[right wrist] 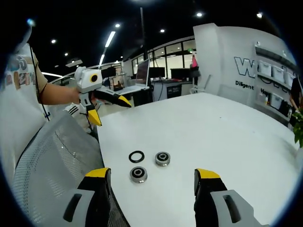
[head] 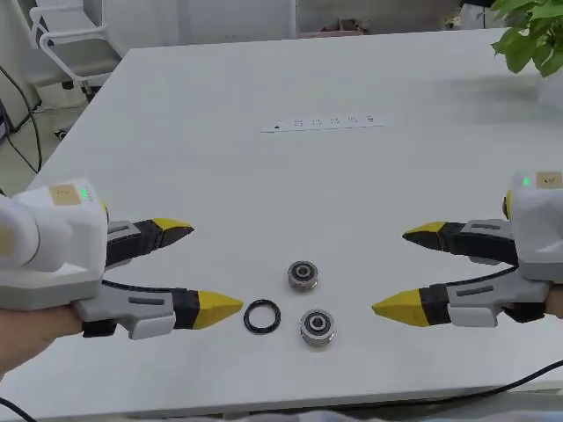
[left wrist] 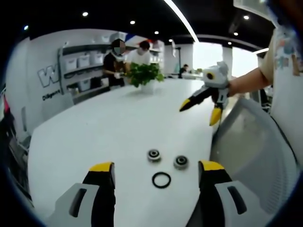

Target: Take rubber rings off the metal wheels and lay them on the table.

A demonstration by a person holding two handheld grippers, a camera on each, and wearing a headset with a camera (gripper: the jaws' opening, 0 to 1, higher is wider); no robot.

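Jaws on both the yellow-tipped grey left gripper and the matching right gripper stand wide apart, holding nothing, above the white table. Between them a loose black rubber ring lies flat on the table, just left of the nearer small round metal wheel. The farther metal wheel sits close behind.

Open gap between left gripper and right gripper, both with jaws spread wide, well apart. Low in that gap on the table: ring lying flat, wheel just behind, second wheel just beside the ring, none touching. Room to reach each from either side and from above. Beyond, bare surface up to a power strip. Far right corner: plant. At near edge, mesh chair.
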